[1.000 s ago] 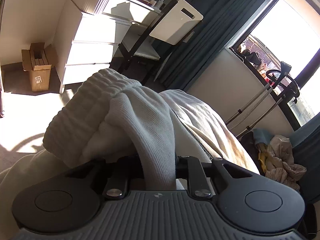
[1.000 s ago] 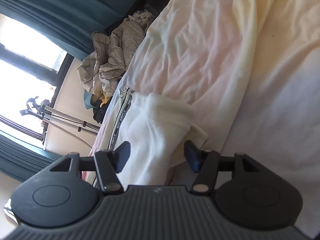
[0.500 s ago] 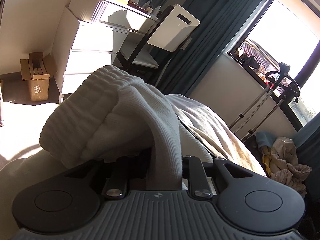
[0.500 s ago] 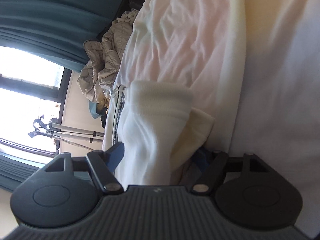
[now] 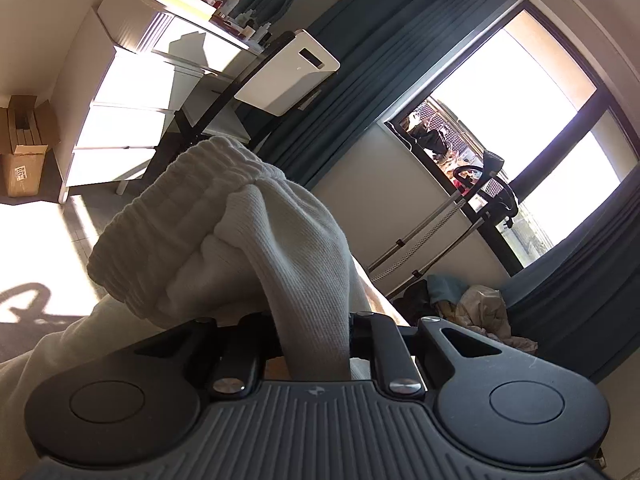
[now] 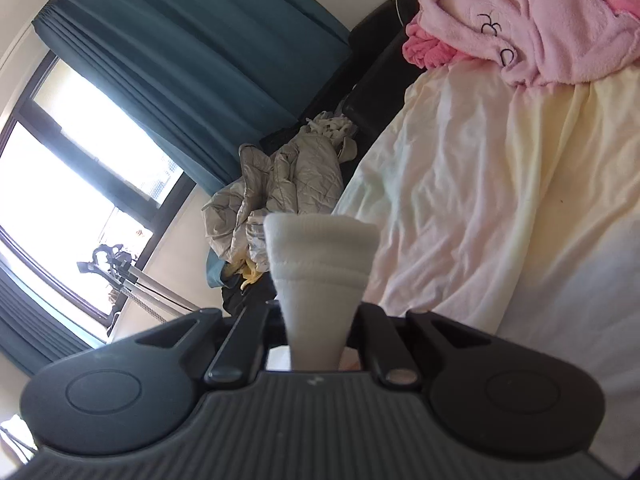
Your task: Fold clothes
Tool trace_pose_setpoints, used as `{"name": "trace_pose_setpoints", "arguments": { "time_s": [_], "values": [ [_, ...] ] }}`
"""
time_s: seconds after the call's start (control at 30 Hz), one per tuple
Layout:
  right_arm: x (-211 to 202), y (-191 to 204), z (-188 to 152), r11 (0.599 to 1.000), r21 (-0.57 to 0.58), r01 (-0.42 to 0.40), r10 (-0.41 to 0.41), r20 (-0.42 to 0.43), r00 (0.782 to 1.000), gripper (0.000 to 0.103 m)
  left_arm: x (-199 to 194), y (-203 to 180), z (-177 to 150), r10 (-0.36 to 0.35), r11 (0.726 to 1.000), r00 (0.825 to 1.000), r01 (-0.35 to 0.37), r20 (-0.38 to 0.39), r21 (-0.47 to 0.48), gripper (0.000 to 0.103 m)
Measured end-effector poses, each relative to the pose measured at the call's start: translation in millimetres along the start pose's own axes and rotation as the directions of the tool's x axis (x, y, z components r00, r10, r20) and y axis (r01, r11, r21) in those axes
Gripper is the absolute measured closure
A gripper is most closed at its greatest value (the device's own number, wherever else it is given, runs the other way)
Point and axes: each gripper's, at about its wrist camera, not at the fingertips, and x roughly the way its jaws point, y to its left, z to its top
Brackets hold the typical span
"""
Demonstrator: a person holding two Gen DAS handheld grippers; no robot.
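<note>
Left tool (image 5: 312, 344) clenched on white garment (image 5: 224, 236), ribbed waistband bunched just ahead of its fingers; right tool (image 6: 316, 336), jaws just closing, now clamped on the garment's cuff (image 6: 320, 256), bed (image 6: 500, 200) ahead, right.

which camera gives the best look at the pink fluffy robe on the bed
The right wrist view: the pink robe lies bunched at the far end of the bed. The left wrist view shows none of it, only the window side.
</note>
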Motion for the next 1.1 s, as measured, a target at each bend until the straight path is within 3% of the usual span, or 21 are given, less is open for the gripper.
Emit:
{"name": "trace_pose_setpoints", "arguments": {
  "time_s": [0.1, 0.23, 0.3, 0.4, 0.47, 0.53, 0.7, 0.8, 0.97, 1.1],
  "values": [
    [-31.2, -36.5, 7.4, 0.999, 0.034, 0.025, -0.026, 0.033, 0.999, 0.095, -18.5, 7.9, -19.0, -0.002, 0.999, 0.997, 0.004, -0.074, 0.034, 0.085],
    [-54.1, -117.8, -8.4, 0.988, 0.095, 0.123, -0.116, -0.070, 0.991, 0.095, -20.6, 32.2, -50.4, 0.056, 0.998, 0.984, -0.049, -0.166, 0.042, 0.084],
    [-54.8, -145.2, -21.7, 0.980, 0.117, 0.162, -0.147, -0.125, 0.981, 0.095, -22.7, 41.9, -60.9, 0.082, 0.995, 0.985, -0.074, -0.149, 0.060, 0.080],
    [-55.9, -165.4, -30.7, 0.982, 0.123, 0.140, -0.123, -0.133, 0.983, 0.094, -33.1, 48.6, -69.5, 0.097, 0.995, 0.985, -0.091, -0.140, 0.051, 0.067],
    [-54.6, -165.1, -33.6, 0.988, 0.082, 0.130, -0.119, -0.125, 0.985, 0.094, -45.9, 45.6, -76.1, 0.130, 0.989, 0.981, -0.119, -0.144, 0.083, 0.052],
    [-53.8, -165.1, -37.3, 0.992, 0.045, 0.119, -0.113, -0.114, 0.987, 0.093, -63.8, 39.2, -84.1, 0.152, 0.981, 0.981, -0.135, -0.123, 0.139, 0.044],
    [-52.9, -188.6, -52.0, 0.996, 0.066, 0.064, -0.059, -0.077, 0.995, 0.090, -117.2, 4.9, -114.4, 0.175, 0.939, 0.984, -0.167, -0.003, 0.301, 0.031],
    [-52.8, -192.6, -58.4, 0.998, 0.044, 0.041, -0.039, -0.044, 0.998, 0.090, -121.0, -30.6, -134.6, 0.130, 0.921, 0.991, -0.108, -0.034, 0.374, 0.028],
    [-54.9, -193.0, -65.4, 1.000, -0.009, 0.022, -0.022, 0.002, 1.000, 0.090, -92.5, -100.3, -178.9, 0.113, 0.849, 0.990, -0.051, -0.085, 0.526, 0.027],
    [-54.6, -194.0, -68.2, 1.000, -0.026, 0.017, -0.016, 0.018, 1.000, 0.090, -46.0, -135.8, -226.9, 0.086, 0.785, 0.990, 0.004, -0.116, 0.619, 0.027]
  ]
}}
